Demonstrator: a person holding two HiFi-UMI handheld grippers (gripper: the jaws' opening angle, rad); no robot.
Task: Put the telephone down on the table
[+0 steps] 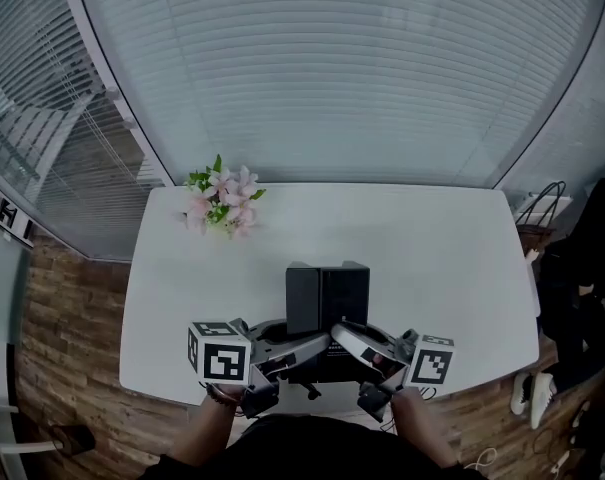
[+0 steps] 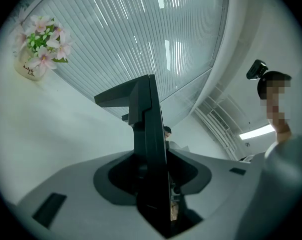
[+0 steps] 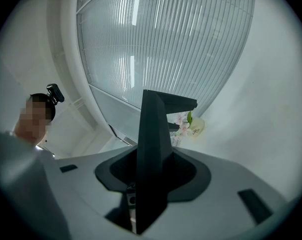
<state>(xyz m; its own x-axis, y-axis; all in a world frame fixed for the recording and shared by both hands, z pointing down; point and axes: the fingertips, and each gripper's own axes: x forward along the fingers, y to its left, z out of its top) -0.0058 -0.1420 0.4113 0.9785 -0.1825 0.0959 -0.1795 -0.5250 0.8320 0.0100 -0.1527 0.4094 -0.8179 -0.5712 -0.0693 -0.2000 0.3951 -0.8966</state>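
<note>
The telephone is a black, boxy unit that sits over the near edge of the white table. Both grippers hold it from the near side. My left gripper comes in from the lower left and my right gripper from the lower right. In the left gripper view a black slab of the telephone stands upright between the grey jaws of the left gripper. The right gripper view shows the same: the telephone is clamped in the right gripper. Whether its base touches the table is hidden.
A small pot of pink flowers stands at the table's far left; the flowers also show in both gripper views. Slatted blinds fill the wall behind. A person in black and a bag are at the right of the table.
</note>
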